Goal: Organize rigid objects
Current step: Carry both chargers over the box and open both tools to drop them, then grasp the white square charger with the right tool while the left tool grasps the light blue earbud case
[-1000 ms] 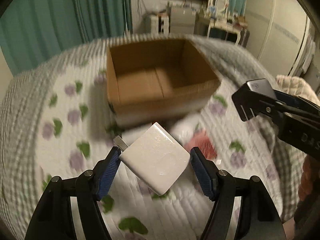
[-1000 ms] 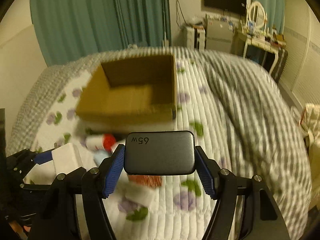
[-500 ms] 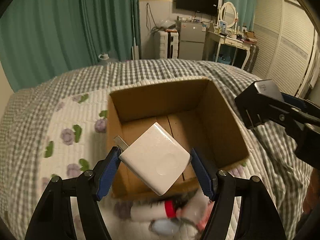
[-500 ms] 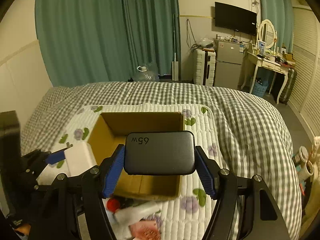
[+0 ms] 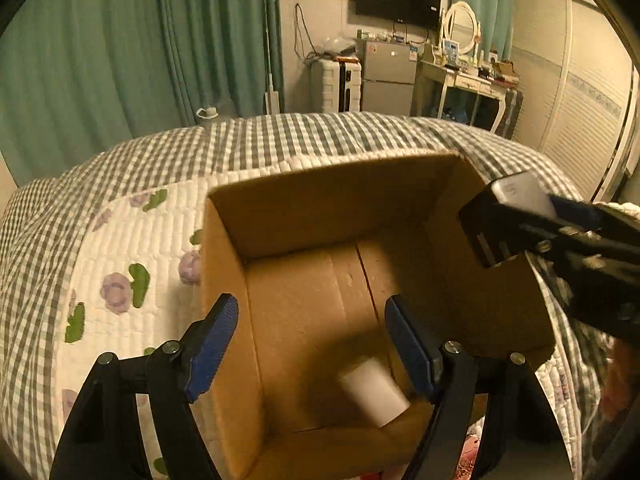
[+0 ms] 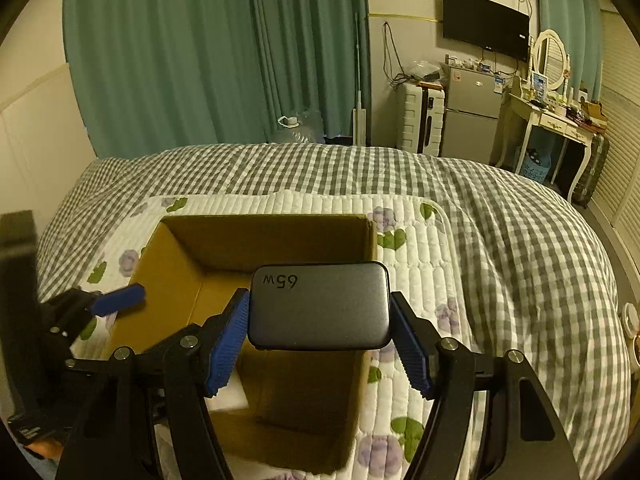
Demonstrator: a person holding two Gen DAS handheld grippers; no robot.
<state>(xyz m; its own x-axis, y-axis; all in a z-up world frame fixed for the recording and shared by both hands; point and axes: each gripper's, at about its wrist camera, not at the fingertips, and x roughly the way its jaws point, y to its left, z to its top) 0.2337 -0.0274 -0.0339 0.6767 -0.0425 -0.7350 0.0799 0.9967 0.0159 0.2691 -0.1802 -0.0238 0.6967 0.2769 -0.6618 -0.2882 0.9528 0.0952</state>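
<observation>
An open cardboard box [image 5: 224, 280] stands on the bed; it also shows in the right wrist view [image 6: 176, 256]. My left gripper [image 5: 312, 344] is open and empty above the box. A white charger [image 5: 374, 394], blurred, is inside the box below it; it also shows in the right wrist view [image 6: 230, 398]. My right gripper [image 6: 320, 344] is shut on a dark grey charger [image 6: 320, 306] marked 65W, held over the box's near right part. That gripper also shows at the right of the left wrist view [image 5: 520, 216].
The box sits on a white quilted pad with purple flowers [image 6: 420, 248] over a grey checked bedspread [image 6: 520, 240]. Small items lie by the box's near edge [image 5: 472, 448]. Green curtains, a fridge and a dressing table stand beyond the bed.
My left gripper opened and the white charger dropped from it into the box. Both grippers moved forward over the box. The right gripper kept its hold on the grey charger.
</observation>
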